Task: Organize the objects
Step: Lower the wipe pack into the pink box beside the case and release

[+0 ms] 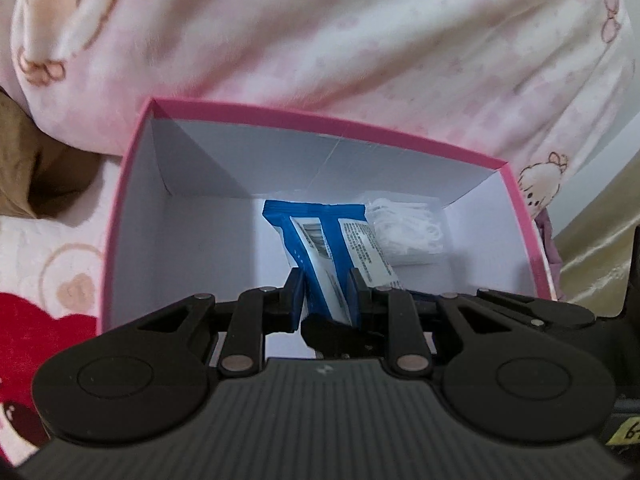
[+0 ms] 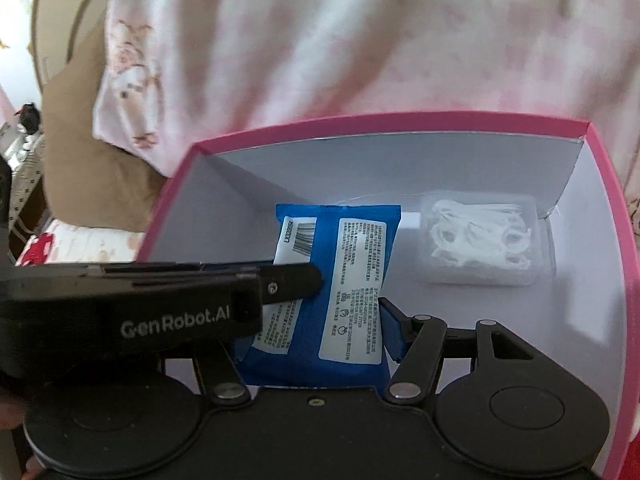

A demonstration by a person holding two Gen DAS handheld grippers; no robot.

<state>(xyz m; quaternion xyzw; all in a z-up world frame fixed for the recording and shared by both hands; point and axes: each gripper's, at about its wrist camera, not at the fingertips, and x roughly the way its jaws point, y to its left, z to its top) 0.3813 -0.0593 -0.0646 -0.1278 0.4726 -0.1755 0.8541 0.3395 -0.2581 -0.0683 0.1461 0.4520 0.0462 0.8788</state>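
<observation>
Left hand-held gripper [image 1: 326, 296]: clamped on my blue wipes pack [image 1: 320, 248], soft, light, crushable; right hand-held gripper [image 2: 312, 320] spread wide; pink box [image 2: 400, 120].

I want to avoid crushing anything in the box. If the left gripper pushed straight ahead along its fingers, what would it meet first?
The left gripper is shut on the blue packet, so the packet's far end leads. It would probably meet the pink box floor or back wall; depth is unclear.
</observation>
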